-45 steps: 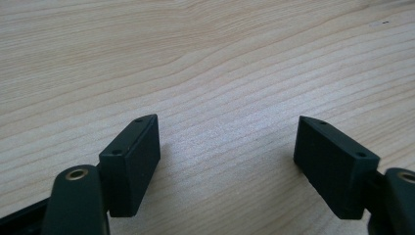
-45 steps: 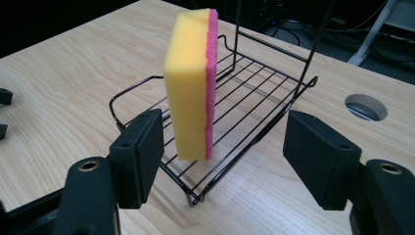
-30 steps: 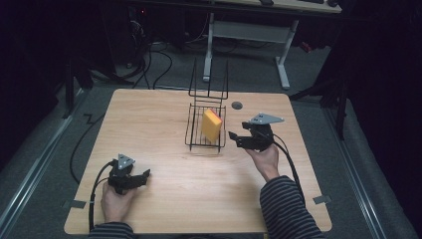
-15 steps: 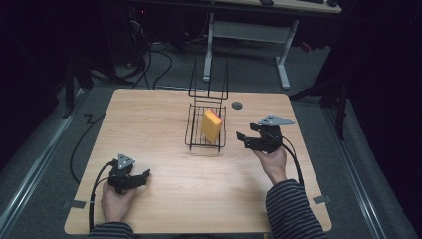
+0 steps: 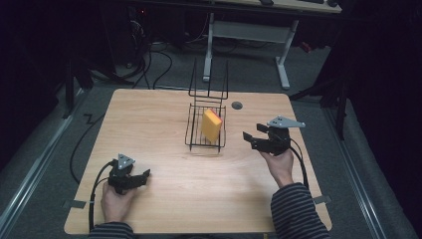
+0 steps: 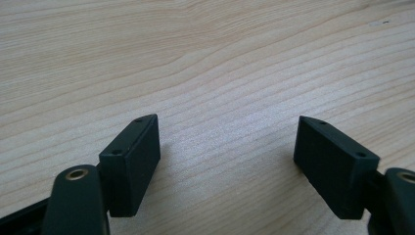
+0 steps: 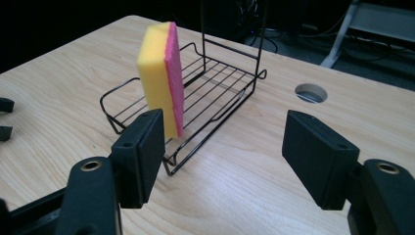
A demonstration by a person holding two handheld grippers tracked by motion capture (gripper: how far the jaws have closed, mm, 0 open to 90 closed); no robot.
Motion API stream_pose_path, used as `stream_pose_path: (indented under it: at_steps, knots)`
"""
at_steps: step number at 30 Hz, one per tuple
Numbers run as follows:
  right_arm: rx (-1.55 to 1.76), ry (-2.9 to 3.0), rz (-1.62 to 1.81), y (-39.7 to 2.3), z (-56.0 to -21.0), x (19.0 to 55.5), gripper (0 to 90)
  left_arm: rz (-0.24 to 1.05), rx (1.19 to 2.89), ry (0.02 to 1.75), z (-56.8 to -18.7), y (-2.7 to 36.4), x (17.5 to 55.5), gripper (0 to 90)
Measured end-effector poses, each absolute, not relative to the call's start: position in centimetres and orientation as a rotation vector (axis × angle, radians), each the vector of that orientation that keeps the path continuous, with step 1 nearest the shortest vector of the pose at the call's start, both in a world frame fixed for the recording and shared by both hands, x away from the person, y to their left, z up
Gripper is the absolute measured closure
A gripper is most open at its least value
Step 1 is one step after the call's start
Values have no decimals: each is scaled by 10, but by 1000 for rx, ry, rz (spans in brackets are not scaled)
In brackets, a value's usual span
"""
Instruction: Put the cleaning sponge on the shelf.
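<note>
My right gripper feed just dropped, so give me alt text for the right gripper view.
A yellow and pink sponge stands on edge in a black wire rack on the wooden table, just beyond the right gripper, whose open jaws hold nothing. A round hole in the table lies behind the rack on the right.
</note>
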State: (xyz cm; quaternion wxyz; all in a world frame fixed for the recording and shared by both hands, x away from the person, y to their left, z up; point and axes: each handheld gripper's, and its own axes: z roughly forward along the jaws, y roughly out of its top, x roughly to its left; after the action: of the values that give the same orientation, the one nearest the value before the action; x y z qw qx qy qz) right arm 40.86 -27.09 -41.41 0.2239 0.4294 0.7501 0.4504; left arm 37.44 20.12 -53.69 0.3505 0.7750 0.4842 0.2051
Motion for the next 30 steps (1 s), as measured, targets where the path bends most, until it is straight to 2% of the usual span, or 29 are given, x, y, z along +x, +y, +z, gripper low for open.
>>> stream_pose_path:
  at_steps: [30]
  knots:
    - [1238, 1980, 1275, -299, -412, 377, 335, 535, 2007, 1255, -537, 201, 374, 258]
